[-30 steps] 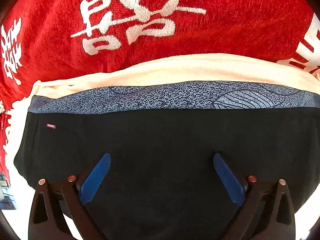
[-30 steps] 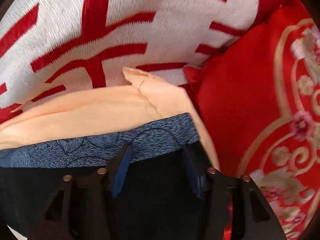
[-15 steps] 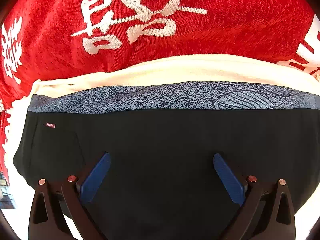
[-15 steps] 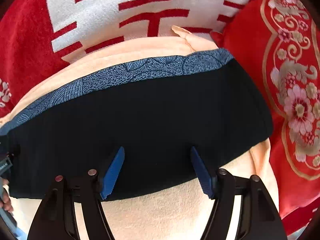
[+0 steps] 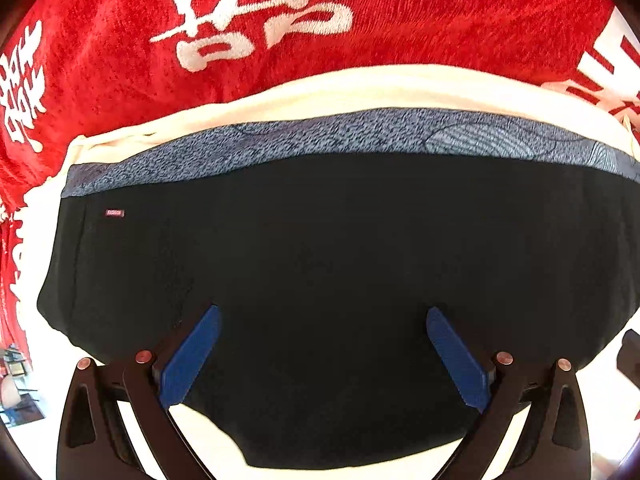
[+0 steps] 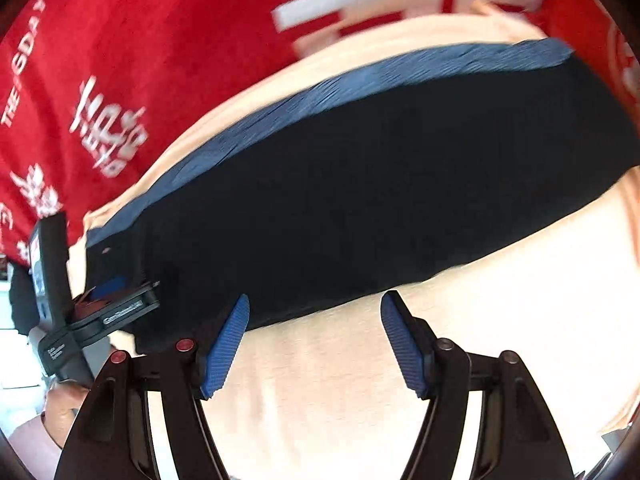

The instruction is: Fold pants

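Observation:
The black pants [image 5: 320, 272] lie flat in a folded block, with a blue patterned waistband [image 5: 340, 136] along the far edge, on a cream cloth [image 5: 360, 88]. My left gripper [image 5: 322, 344] is open, low over the pants' near part, with nothing between its blue pads. In the right wrist view the pants [image 6: 380, 184] run diagonally, with the waistband [image 6: 360, 76] at the far side. My right gripper [image 6: 316, 340] is open and empty, over the cream cloth [image 6: 460, 300] just short of the pants' near edge. The left gripper's body [image 6: 60, 320] shows at the pants' left end.
A red blanket with white characters [image 5: 280, 20] lies beyond the cream cloth and also shows in the right wrist view [image 6: 120, 80]. A red embroidered cushion [image 6: 616, 52] sits at the far right. A small red label [image 5: 115, 213] marks the pants' left corner.
My right gripper has pulled back and swung left, off the pants' right end, until it is over the cream cloth. It stays open. My left gripper has not moved.

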The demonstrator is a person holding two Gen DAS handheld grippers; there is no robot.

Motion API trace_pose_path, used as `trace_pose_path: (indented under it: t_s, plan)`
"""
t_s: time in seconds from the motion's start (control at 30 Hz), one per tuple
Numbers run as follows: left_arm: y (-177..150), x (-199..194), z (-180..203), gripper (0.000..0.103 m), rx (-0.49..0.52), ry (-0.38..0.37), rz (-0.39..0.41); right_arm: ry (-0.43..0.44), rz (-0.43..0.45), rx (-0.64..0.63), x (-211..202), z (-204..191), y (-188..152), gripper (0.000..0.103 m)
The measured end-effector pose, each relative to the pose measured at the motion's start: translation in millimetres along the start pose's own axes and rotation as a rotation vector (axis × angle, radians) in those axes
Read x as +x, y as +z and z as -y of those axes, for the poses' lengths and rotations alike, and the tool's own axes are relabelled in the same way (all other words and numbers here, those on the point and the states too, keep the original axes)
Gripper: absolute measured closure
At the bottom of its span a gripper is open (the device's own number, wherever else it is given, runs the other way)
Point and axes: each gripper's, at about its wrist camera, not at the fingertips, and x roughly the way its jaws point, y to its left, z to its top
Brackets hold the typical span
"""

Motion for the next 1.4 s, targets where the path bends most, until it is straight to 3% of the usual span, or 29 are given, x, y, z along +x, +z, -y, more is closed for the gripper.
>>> trace_pose_path:
  t_s: [0.33, 0.5, 0.67, 0.83, 0.93, 1.0, 1.07, 1.13, 1.3, 1.4]
  plan:
    - [-7.4, -26.5, 0.0, 0.0, 0.074, 0.082, 0.027, -0.008, -0.035, -0.019, 5.7, -5.8, -6.2, 0.031]
    - [-8.3, -35.8, 1.2, 0.0, 0.096, 0.084, 0.032, 0.017, -0.039, 0.008, 2.7, -5.6, -7.6, 0.031]
    - [-14.7, -32.8, -24.1, 0.0, 0.075, 0.093, 0.03, 0.157, -0.044, -0.021, 6.5, -33.7, -5.4, 0.031]
    - [-29.1, -19.2, -62.3, 0.0, 0.002, 0.046, -0.006, 0.316, -0.17, 0.034, 39.8, -43.9, -22.0, 0.031]
    - [-36.5, -9.0, -66.6, 0.0, 0.008, 0.033, -0.007, 0.329, -0.189, 0.117, 56.9, -36.1, -24.9, 0.031]
    - [-38.7, -9.9, -67.4, 0.0, 0.01, 0.032, 0.003, 0.342, -0.164, 0.195, 59.8, -24.0, -20.9, 0.041]
    - [-39.3, -9.9, -67.9, 0.0, 0.012, 0.031, 0.006, 0.342, -0.142, 0.229, 58.4, -18.2, -15.0, 0.07]
    - [-39.9, -9.6, -68.4, 0.0, 0.003, 0.024, 0.001, 0.312, -0.144, 0.227, 58.4, -15.8, -11.6, 0.087]
    - [-42.6, -8.7, -64.4, 0.0, 0.001, 0.022, -0.001, 0.259, -0.171, 0.204, 66.3, -14.0, -29.9, 0.091]
    - [-45.6, -7.1, -63.7, 0.0, 0.009, 0.03, 0.009, 0.166, -0.197, 0.106, 61.1, -19.8, -41.6, 0.092]
